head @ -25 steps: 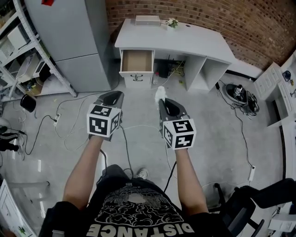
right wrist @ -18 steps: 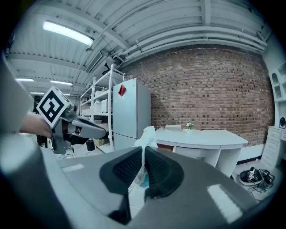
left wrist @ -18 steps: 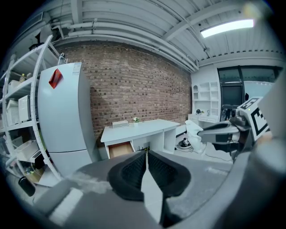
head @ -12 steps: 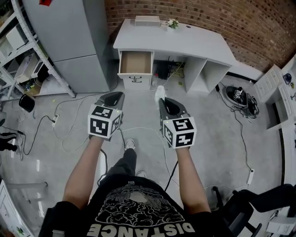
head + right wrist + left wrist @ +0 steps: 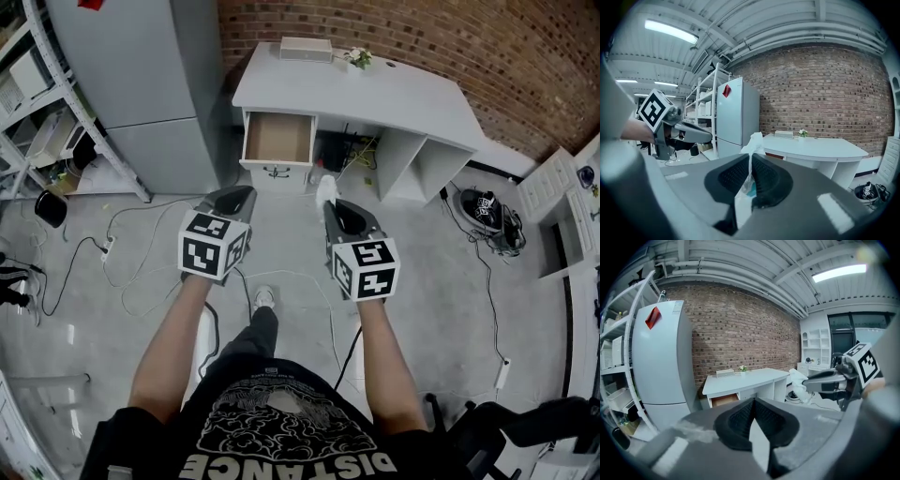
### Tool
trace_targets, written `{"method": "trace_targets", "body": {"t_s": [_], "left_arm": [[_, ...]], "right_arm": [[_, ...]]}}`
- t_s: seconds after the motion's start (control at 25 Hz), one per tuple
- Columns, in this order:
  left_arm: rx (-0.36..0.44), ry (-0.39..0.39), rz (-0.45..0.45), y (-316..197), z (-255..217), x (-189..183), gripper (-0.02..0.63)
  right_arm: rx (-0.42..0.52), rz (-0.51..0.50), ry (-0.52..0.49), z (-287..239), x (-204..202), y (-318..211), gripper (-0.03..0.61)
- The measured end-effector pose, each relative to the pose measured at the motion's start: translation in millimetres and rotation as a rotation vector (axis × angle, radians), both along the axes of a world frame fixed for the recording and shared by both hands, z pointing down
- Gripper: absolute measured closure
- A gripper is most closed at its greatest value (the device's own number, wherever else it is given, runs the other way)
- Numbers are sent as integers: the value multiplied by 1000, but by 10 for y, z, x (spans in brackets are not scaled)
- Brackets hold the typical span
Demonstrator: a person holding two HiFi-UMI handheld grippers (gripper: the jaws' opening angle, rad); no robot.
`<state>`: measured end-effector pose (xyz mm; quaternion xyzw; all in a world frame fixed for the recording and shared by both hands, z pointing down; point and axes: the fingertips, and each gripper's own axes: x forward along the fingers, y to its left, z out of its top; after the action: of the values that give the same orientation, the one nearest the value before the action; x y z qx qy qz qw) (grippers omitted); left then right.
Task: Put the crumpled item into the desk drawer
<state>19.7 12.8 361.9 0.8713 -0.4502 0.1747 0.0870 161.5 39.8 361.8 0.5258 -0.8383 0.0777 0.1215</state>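
Pickup looks done: the right tongs clamp the crumpled item, the left tongs sit closed and empty, and the open desk drawer waits well ahead of both.

You're wearing a blk short-sleeve tee w/ white print: cloud-like graphic + block lettering across the front. Dark trousers and a light shoe are showing below it. L gripper & R gripper are both showing smooth grey moulded shells, blk ribbed pads, and each is wearing a white cube w/ blk square markers.
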Motion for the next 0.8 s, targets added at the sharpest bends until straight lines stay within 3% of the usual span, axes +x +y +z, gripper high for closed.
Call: {"method": "trace_targets", "body": {"t_s": [0.8], "left_arm": [[-92,65,33,-1844,75,-289,611]], "right_arm": [[-58,-14,50,10,-361,-1806,560]]}}
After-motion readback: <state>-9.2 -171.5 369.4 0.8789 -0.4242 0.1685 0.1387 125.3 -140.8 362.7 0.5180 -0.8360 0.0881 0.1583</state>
